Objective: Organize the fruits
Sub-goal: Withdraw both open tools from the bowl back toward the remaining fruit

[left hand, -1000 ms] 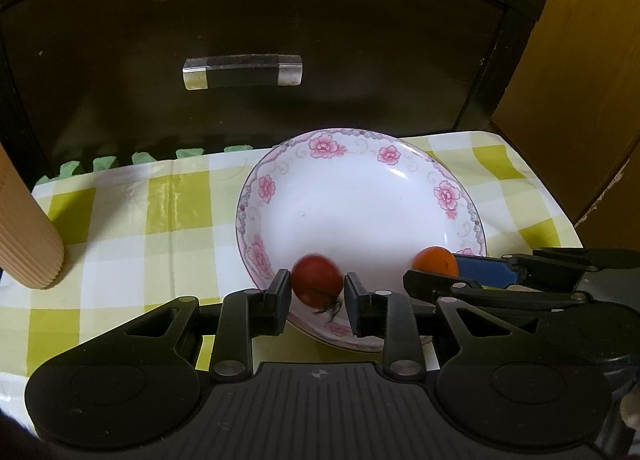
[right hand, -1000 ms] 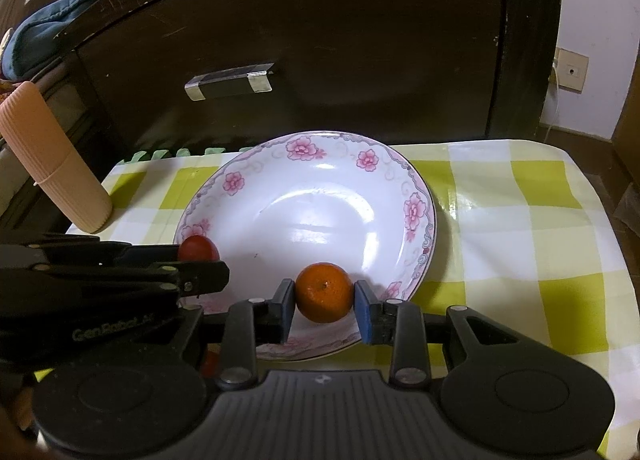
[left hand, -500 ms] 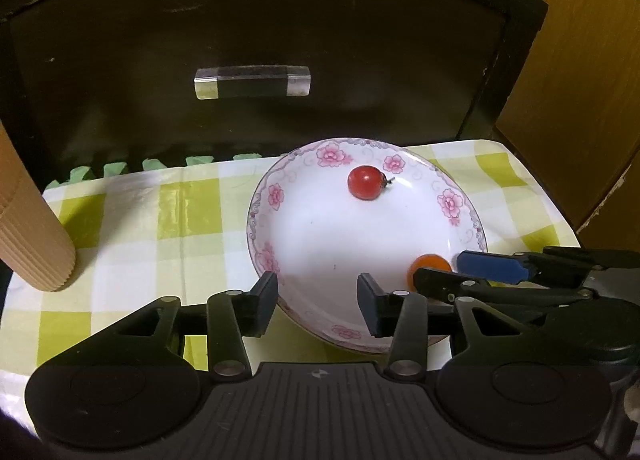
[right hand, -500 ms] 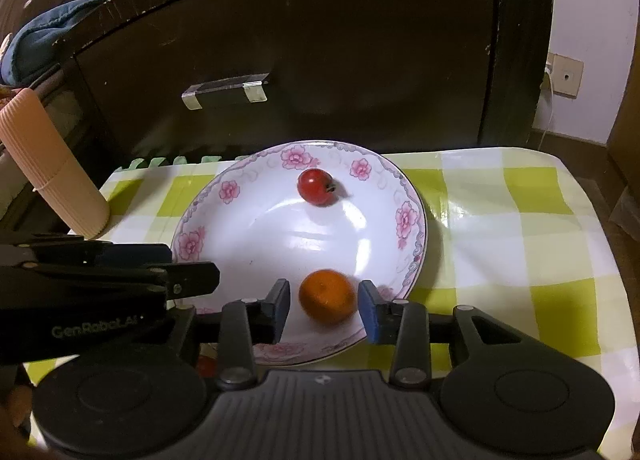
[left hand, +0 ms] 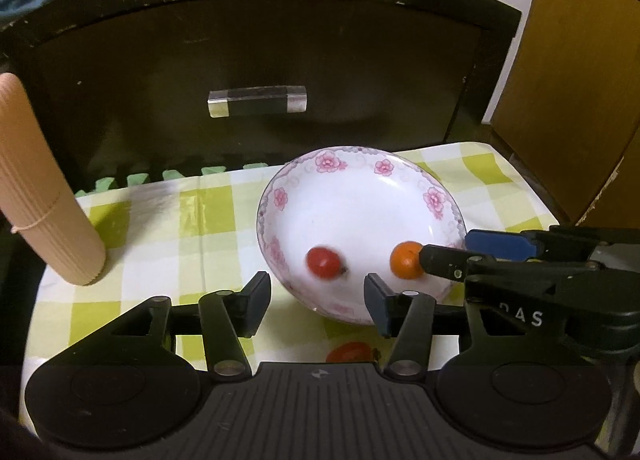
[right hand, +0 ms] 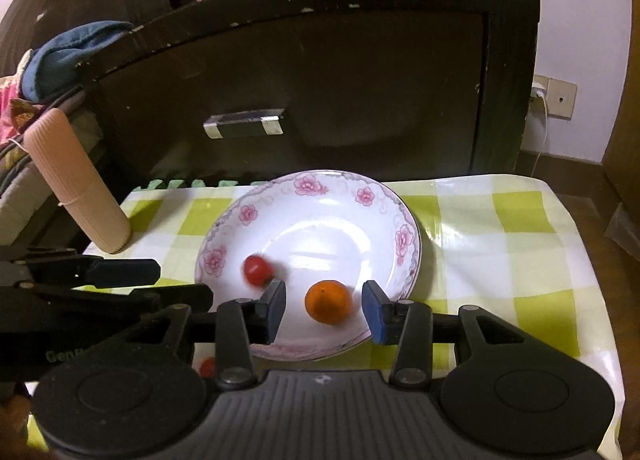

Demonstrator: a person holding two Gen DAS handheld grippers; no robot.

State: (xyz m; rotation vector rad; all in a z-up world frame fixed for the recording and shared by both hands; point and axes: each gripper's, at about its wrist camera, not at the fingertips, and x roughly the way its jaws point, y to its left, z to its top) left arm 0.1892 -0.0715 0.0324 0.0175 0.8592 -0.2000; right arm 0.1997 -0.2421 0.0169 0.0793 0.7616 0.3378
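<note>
Both of my grippers have let go since a second ago and lifted back: the left gripper (left hand: 316, 302) angles down over the near rim of the flowered plate (left hand: 448, 196) with jaws opening, the blurred red tomato (left hand: 324, 262) loose in the plate beyond them. My right gripper (right hand: 324, 312) tilts down likewise, jaws opening with the small orange (right hand: 328, 302) lying free between them. Another tomato (left hand: 350, 352) on the checked cloth (left hand: 160, 228) is half hidden under the left gripper.

Dark wooden drawer front (right hand: 320, 92) walls off 12 o'clock behind the flowered white plate (right hand: 404, 220). Ribbed tan roll (right hand: 76, 184) blocks 10 o'clock. Checked green-and-white tablecloth (right hand: 500, 244) lies bare at 3 o'clock.
</note>
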